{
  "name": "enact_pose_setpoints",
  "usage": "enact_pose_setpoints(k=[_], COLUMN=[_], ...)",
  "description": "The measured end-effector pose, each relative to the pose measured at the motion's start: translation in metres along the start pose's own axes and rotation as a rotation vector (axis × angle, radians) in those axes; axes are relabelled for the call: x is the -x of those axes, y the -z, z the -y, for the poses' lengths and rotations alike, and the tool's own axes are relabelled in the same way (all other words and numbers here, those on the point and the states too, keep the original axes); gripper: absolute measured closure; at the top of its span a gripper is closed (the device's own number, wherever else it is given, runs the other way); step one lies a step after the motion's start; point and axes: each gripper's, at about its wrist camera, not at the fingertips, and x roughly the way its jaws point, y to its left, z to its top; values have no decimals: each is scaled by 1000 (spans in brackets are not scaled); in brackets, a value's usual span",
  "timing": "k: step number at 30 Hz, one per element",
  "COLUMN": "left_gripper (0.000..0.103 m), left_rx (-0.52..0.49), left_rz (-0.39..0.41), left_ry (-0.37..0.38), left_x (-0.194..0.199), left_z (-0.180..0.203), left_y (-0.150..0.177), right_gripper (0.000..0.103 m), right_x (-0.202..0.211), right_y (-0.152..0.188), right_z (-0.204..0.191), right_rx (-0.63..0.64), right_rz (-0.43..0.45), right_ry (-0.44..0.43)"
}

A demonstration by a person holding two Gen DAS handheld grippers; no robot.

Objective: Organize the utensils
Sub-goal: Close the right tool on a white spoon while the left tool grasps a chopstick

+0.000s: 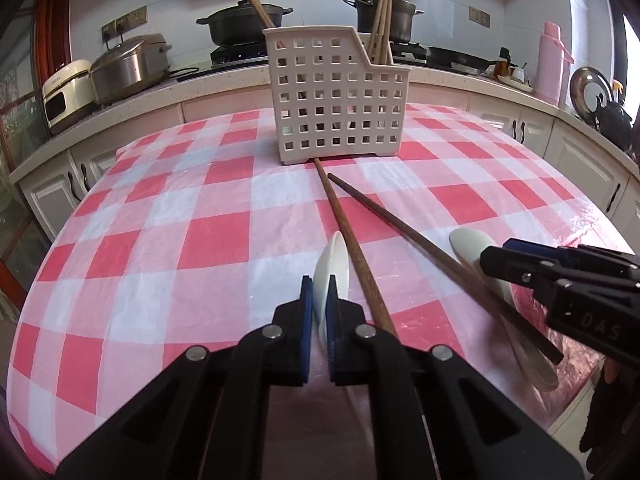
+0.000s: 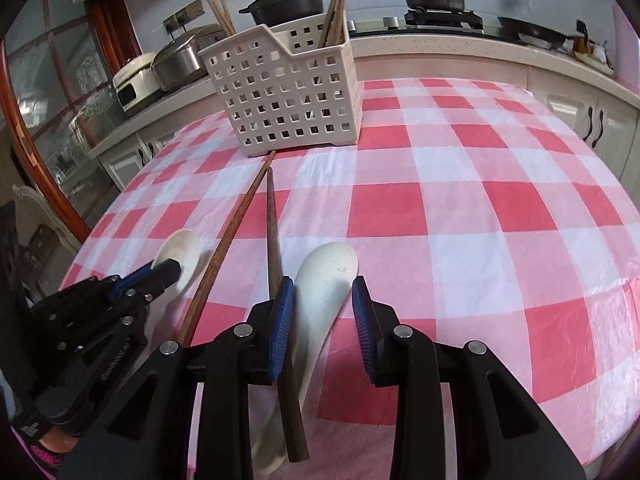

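left gripper (image 1: 319, 300) is clamping a white spoon (image 1: 331, 264); right gripper (image 2: 323, 304), jaws apart, is straddling the second spoon (image 2: 326, 276), where a chopstick (image 2: 276, 256) risks getting pinched, short of the caddy (image 2: 280, 96)

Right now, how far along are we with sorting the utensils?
Partly done. Several chopsticks already stand in the white caddy. In hand: the left gripper is shut on a white spoon; the right gripper sits open around the second spoon. Left: both spoons and two dark chopsticks on the checked tablecloth.
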Motion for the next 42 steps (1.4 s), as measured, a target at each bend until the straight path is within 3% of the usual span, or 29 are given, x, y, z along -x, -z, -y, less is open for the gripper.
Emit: enact_pose_setpoints(k=[4,6,8,13,24,26,28,30,32,37,42], left_gripper=[96,84,80,80,79,79,79,93,96,96,96], left_rx=[29,61,73,82,102,82,61,53,52,76,79], left_rz=[-14,-28,-31,-47,-101,-103,-101,-95,-89,-49,23], left_ry=[11,23,26,36,36,32,21,20,18,19,10], left_x=[-1,-2,-3,-8,-20,-20,-21,-20,-19,-8,13], left_z=[-9,-14,-16,-16,-19,-14,-10,-8,-8,-13,-15], left_y=[1,0,-1,-6,-15,-14,-14,-13,-12,-14,-17], right_gripper=[70,68,65,56,57,66,68,69,70,70,70], right_x=[-7,-13,-15,-20,-18,-18,-16,-12,-4,20,33], right_y=[-6,-9,-10,-15,-15,-14,-12,-12,-11,-10,-12], right_z=[-8,-8,-8,-12,-7,-9,-8,-7,-5,-5,-7], right_rx=[36,40,46,68,42,52,44,42,32,29,30], right_rz=[-13,-39,-44,-59,-67,-53,-42,-16,15,119,166], right_ry=[39,55,63,78,92,119,101,103,93,71,73])
